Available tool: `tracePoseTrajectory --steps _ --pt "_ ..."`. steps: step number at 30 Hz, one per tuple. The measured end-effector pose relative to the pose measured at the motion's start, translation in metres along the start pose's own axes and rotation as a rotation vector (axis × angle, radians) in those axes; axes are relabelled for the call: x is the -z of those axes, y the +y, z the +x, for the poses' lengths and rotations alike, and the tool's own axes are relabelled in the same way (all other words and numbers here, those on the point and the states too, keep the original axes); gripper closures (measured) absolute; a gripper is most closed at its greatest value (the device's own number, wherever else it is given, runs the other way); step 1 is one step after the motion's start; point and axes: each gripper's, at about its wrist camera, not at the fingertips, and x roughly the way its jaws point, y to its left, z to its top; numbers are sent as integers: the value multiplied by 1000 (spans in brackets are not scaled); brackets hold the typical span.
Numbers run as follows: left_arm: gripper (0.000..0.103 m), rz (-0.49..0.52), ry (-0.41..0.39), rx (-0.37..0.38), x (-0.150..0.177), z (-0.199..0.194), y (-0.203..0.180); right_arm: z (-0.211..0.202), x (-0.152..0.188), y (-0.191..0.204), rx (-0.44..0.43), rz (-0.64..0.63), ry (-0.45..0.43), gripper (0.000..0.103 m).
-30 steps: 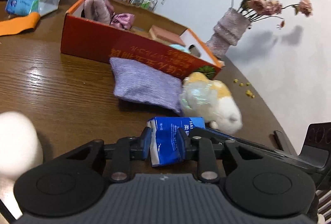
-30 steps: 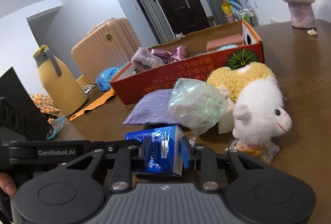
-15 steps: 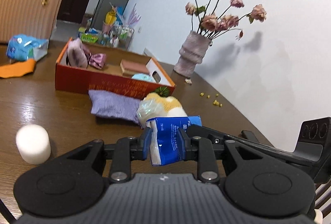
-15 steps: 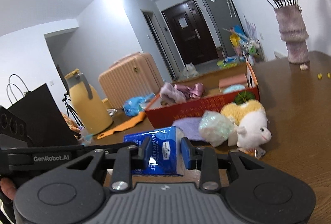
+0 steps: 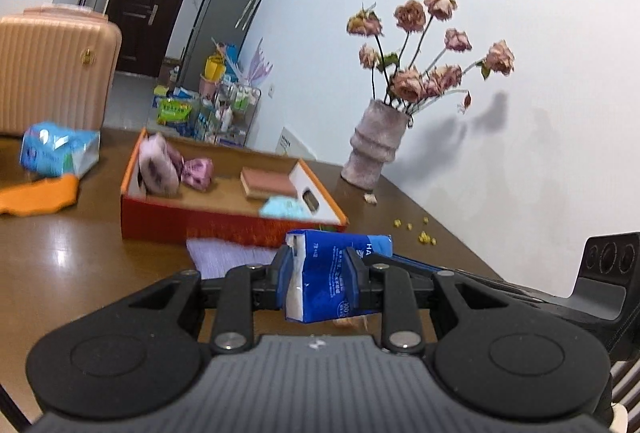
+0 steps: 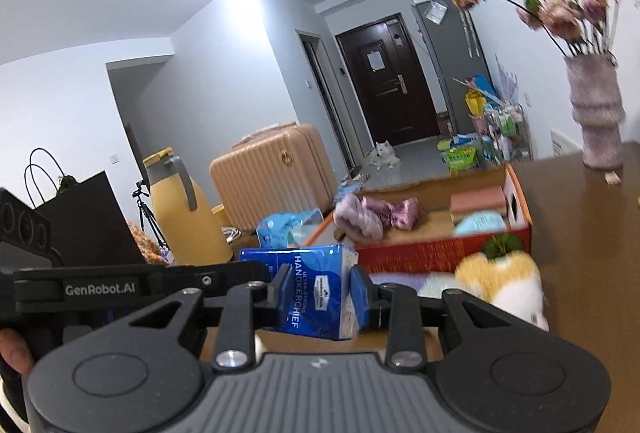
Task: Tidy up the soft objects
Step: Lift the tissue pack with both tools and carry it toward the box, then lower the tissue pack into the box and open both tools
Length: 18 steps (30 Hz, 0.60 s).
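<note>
A blue handkerchief tissue pack [image 5: 332, 273] hangs above the wooden table, held at both ends. My left gripper [image 5: 318, 273] is shut on one end. The same tissue pack [image 6: 316, 293] shows in the right wrist view with my right gripper [image 6: 320, 293] shut on its other end. Beyond it stands the open orange box [image 5: 160, 221] holding a fluffy pink thing [image 5: 158, 169], a pink bow [image 5: 198, 173], a pink sponge [image 5: 268, 183] and a light blue item [image 5: 286, 209]. A purple cloth [image 5: 228, 257] lies before the box. A yellow and white plush toy [image 6: 508, 281] sits beside it.
A vase of dried roses [image 5: 376, 145] stands at the table's far right, with yellow crumbs [image 5: 416, 229] near it. A blue wipes bag [image 5: 60, 149] and an orange cloth [image 5: 40, 195] lie far left. A yellow jug [image 6: 180, 205], a black bag [image 6: 80, 221] and a suitcase [image 6: 272, 173] stand beyond.
Both grippers have risen with the tissue pack held between them. The box, cloth and plush now sit lower and farther off. The white cylinder has left the left wrist view.
</note>
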Motion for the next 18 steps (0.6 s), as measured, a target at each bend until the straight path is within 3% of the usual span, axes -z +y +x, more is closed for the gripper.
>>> tracePoseTrajectory --steps 6,9,13,18 --pt "76 43 -30 -12 -55 28 19 41 -55 1 -8 -72 -9 72" --pt "76 33 -11 -25 -81 51 39 77 -84 -14 -41 -28 29 72" --pt "76 -4 45 -53 -109 94 73 132 -105 -38 -64 56 99 72" --pt "76 -35 134 -116 -117 149 113 207 -107 -62 -34 121 206 72"
